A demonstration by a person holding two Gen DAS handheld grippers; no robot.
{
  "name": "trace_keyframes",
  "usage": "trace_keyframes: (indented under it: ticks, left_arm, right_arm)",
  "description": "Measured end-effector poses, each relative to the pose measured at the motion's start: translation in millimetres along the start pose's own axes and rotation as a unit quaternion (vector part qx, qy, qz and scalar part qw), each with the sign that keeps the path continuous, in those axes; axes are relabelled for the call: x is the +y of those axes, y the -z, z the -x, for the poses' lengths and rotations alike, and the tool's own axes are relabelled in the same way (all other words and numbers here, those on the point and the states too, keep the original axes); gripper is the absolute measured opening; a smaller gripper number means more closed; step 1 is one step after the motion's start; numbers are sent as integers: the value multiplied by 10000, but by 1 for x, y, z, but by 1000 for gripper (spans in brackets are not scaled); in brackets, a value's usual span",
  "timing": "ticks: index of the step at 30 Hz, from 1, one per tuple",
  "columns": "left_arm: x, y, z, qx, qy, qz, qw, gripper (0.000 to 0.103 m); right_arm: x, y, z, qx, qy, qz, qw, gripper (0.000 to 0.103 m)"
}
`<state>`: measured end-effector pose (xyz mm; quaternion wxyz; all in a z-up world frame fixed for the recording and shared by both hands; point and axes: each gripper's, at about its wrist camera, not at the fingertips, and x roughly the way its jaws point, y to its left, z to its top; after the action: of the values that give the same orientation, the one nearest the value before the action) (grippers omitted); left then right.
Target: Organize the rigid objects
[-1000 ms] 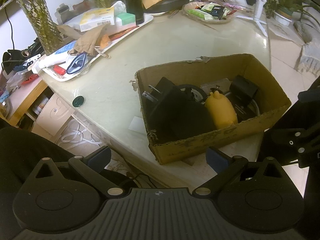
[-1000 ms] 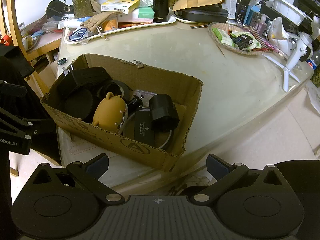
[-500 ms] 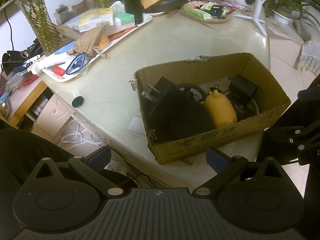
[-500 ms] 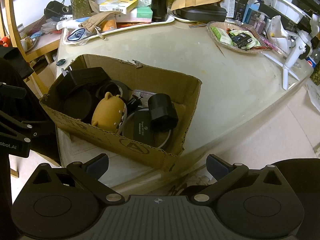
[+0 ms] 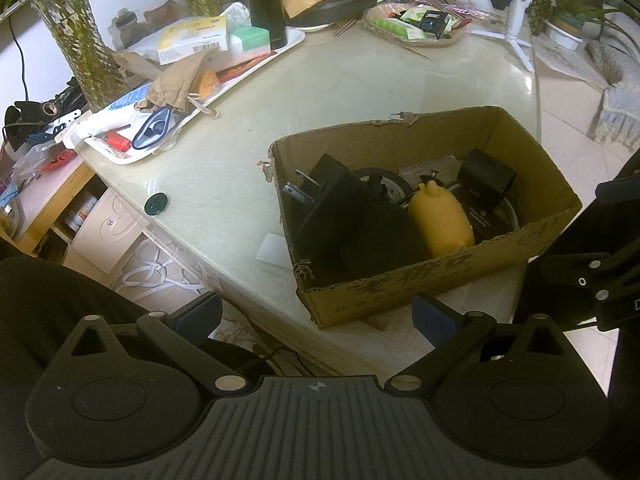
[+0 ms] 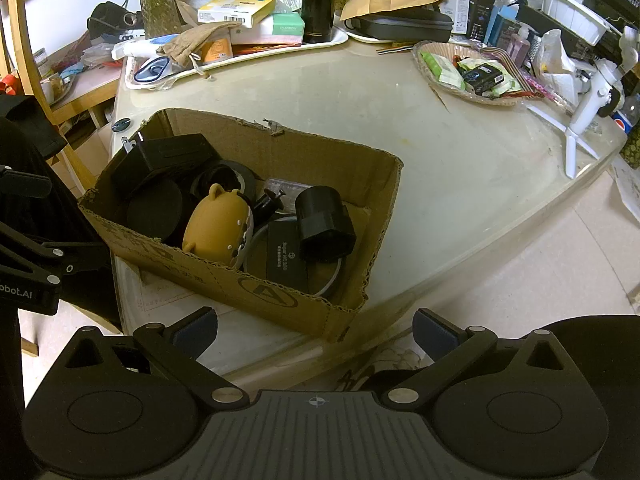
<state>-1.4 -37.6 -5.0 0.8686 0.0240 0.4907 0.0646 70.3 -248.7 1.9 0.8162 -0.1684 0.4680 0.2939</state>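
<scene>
A cardboard box (image 5: 452,284) (image 6: 256,292) stands at the near edge of a pale table. It holds a yellow bear-shaped case (image 5: 440,220) (image 6: 220,224), a black plug adapter (image 5: 328,196) (image 6: 160,160), a black round disc (image 5: 380,240), a black cylinder-shaped block (image 6: 324,224) and a flat black box (image 6: 284,256). My left gripper (image 5: 316,314) is open and empty, near the box's left front corner. My right gripper (image 6: 316,330) is open and empty, near the box's right front corner.
A white tray (image 5: 192,92) (image 6: 240,56) with boxes, a paper bag and a black bottle (image 5: 264,0) lies at the back left. A wicker plate (image 6: 472,72) of packets and a white tripod (image 6: 588,112) are at the back right. A dark round button (image 5: 157,203) lies left of the box.
Both views have shifted only slightly; the box sits a little higher in the left wrist view. Both grippers stay open and empty.
</scene>
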Motion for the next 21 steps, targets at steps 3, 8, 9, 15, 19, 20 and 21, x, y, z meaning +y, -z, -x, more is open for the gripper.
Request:
trace_keyframes:
  ticks: [3,8,9,15,19,20,21]
  left_arm:
    - [0,0,0,-1,0,2,10000,103]
    - [0,0,0,-4,0,1,10000,103]
    - [0,0,0,-1,0,1,10000,103]
    - [0,0,0,0,-1,2,10000,103]
    - [1,0,0,10,-14,6,10000,103]
    - [1,0,0,9,-14,5,10000,103]
    - [2,0,0,8,-14,5,10000,103]
  right_arm:
    - [0,1,-1,3,-4,-17,10000,103]
    - [0,1,-1,2,-2,-17,10000,103]
    - [0,1,-1,1,-2,-15,10000,103]
    - [0,1,-1,0,-3,-16,10000,103]
    - [0,1,-1,3,-5,-11,10000,103]
    - [0,1,-1,5,-5,-11,10000,103]
    - [0,1,-1,5,-4,-12,10000,103]
